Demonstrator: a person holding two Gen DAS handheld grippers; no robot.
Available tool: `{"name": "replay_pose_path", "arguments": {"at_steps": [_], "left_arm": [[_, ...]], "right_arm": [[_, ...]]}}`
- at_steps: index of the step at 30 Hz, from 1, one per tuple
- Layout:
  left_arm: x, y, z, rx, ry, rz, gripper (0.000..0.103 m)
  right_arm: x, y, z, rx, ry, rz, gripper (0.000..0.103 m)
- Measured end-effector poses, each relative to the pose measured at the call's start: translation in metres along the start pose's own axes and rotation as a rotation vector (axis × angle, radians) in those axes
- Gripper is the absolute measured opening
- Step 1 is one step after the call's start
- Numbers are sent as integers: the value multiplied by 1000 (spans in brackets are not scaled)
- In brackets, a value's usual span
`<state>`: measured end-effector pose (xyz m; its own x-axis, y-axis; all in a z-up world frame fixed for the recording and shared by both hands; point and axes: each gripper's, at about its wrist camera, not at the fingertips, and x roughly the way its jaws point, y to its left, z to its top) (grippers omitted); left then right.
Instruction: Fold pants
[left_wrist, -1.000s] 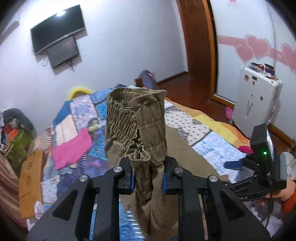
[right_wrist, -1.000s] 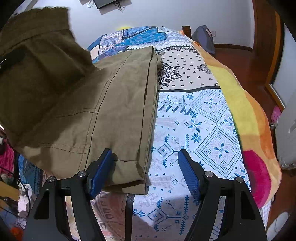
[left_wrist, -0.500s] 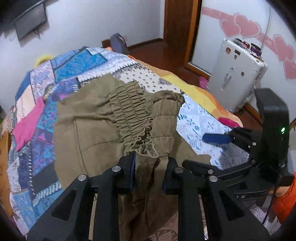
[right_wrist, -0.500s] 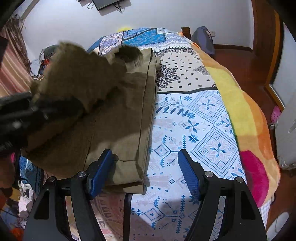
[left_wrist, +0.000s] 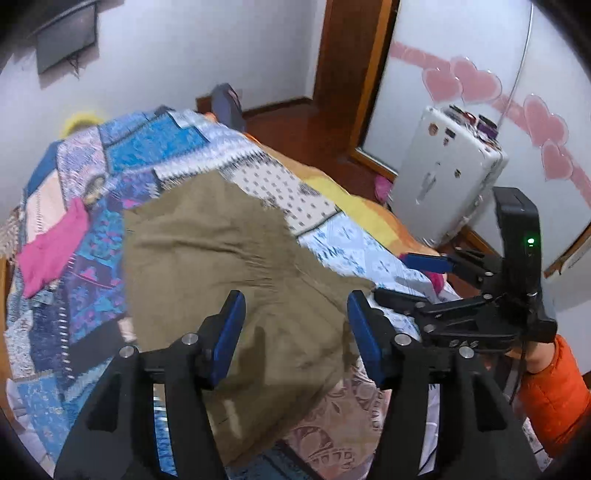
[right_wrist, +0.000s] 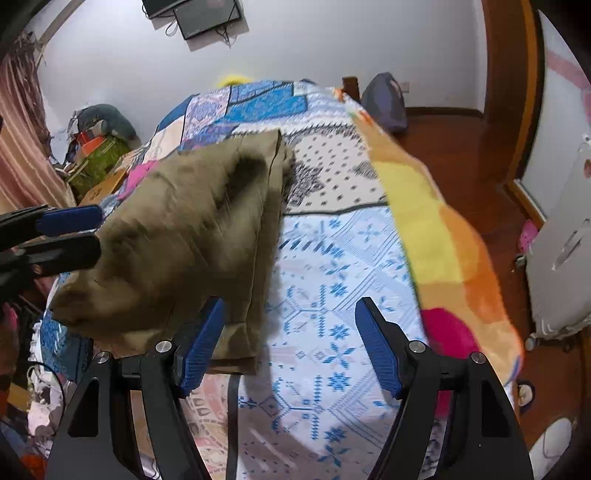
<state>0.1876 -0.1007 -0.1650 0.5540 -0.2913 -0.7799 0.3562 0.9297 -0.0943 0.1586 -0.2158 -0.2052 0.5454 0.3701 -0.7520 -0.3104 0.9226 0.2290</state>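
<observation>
The olive-brown pants (left_wrist: 221, 251) lie folded on the patchwork bed quilt (left_wrist: 147, 147), blurred as the top layer settles. My left gripper (left_wrist: 295, 299) hovers just above their near part. Its jaws are opening, and the blue pads do not press the cloth. In the right wrist view the pants (right_wrist: 184, 229) form a thick heap left of centre, with the left gripper (right_wrist: 96, 232) at their left edge. My right gripper (right_wrist: 291, 306) stands open above the pants' near right edge and the quilt (right_wrist: 332, 258), holding nothing. It also shows at the right in the left wrist view (left_wrist: 406, 278).
A pink cloth (left_wrist: 51, 251) lies on the quilt's left side. A white suitcase (left_wrist: 443, 184) stands on the wooden floor to the right of the bed. An orange sleeve (left_wrist: 554, 391) is behind the right gripper. Bags and clutter (right_wrist: 99, 147) pile up left of the bed.
The left gripper has let go of the gathered waistband, and the raised cloth has dropped onto the rest of the pants. The left gripper now tilts further down. The right gripper has lifted slightly, still open.
</observation>
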Motion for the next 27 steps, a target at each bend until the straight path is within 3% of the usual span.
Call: {"name": "replay_pose_path", "arguments": {"at_steps": [4,9,13,17,21,27], "left_arm": [[-5,21,1,-11,-13,78,57],[22,56,-13,-35,73,166,57],[41,70,-32,-75,127,150,59],[34,70,-33,-65,109,147,59],[20,80,-22,-84,74,112,61],[23,120,8,-132,38,153,61]], "right_arm": [[-15,1,10,0,-43,-4,70],[-21,20,25,-34,-89,32,70],[-11,45,30,-67,-96,85,70],[16,60,23,-76,-38,113,70],[41,57,3,-46,24,119,70],[39,36,-2,10,18,134,73]]}}
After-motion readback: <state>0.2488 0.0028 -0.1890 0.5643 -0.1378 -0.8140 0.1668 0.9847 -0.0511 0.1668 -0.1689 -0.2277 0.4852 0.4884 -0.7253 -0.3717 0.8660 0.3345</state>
